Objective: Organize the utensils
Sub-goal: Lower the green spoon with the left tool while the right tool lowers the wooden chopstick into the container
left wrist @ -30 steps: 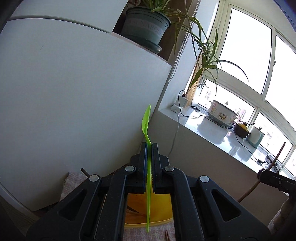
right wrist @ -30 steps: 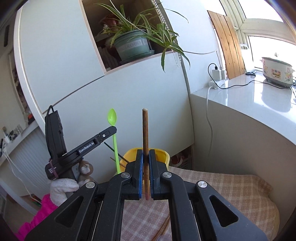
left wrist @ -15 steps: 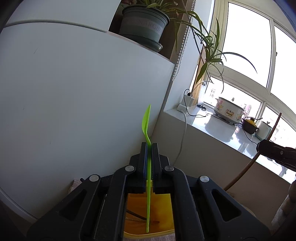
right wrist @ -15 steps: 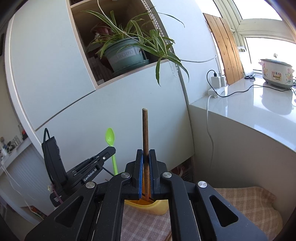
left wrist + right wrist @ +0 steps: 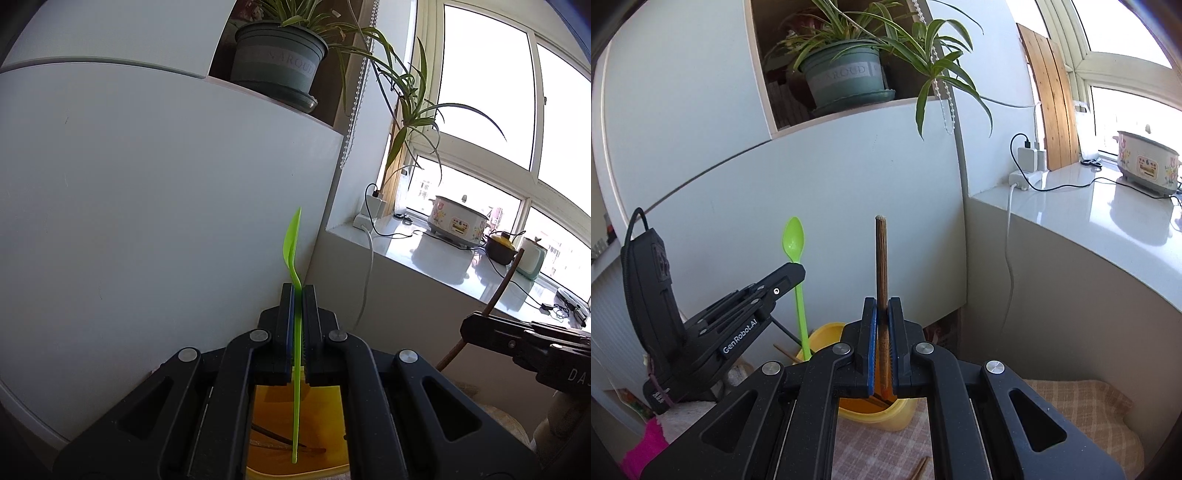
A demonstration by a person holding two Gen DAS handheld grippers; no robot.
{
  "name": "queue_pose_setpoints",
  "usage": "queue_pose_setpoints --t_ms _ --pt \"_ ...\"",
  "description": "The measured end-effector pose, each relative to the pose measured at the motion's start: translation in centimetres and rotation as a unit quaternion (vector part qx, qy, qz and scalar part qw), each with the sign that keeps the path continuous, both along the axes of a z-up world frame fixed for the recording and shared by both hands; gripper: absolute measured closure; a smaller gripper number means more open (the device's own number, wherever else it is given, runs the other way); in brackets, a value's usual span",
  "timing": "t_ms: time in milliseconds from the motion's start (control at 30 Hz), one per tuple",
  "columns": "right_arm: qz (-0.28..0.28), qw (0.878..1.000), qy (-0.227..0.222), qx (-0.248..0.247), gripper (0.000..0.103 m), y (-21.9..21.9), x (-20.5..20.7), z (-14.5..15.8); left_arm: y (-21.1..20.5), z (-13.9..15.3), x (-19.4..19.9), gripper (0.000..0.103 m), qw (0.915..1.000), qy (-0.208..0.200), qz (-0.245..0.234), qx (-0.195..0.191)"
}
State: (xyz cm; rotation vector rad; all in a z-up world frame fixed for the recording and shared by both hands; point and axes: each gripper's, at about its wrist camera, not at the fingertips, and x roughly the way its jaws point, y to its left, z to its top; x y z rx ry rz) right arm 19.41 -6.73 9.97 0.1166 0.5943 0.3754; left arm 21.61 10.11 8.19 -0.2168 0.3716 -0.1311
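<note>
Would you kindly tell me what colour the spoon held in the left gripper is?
Bright lime green; the spoon shows best in the right wrist view.

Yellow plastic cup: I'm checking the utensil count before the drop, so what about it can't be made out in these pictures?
- Left wrist view: yellow plastic cup rim and sides hidden by the left gripper; contents only partly seen behind the green plastic spoon.
- Right wrist view: cup interior blocked by the right gripper holding the brown wooden chopstick.
- Loose chopstick cut by the bottom edge.
</note>
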Motion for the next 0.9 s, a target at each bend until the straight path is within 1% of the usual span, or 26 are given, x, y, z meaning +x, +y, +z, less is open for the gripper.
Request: queue_pose_setpoints --t_ms 133,300,533,733,900 --pt "0.000 1.000 0.001 -0.016 0.099 0.8 -0.2 -0.9 0.0 -0.2 -0.1 0.102 1.0000 -0.005 0.000 0.004" --pt "0.003 0.999 0.000 -0.037 0.099 1.7 -0.4 -1.8 0.3 -0.7 -0.2 0.102 1.0000 -0.006 -0.001 -0.002" --pt "0.004 0.999 0.008 -0.044 0.099 2.3 -0.2 -2.9 0.1 -1.6 0.1 0.102 1.0000 -0.005 0.004 0.000" --pt "-0.003 0.998 0.002 -0.069 0.099 2.9 -0.5 -3.7 -0.3 -3.1 0.1 0.102 0.9999 0.015 -0.005 0.001" --pt "-0.007 0.996 0.005 -0.083 0.099 3.0 -0.3 -4.4 -0.4 -3.5 -0.5 0.102 0.9997 0.021 -0.010 0.004"
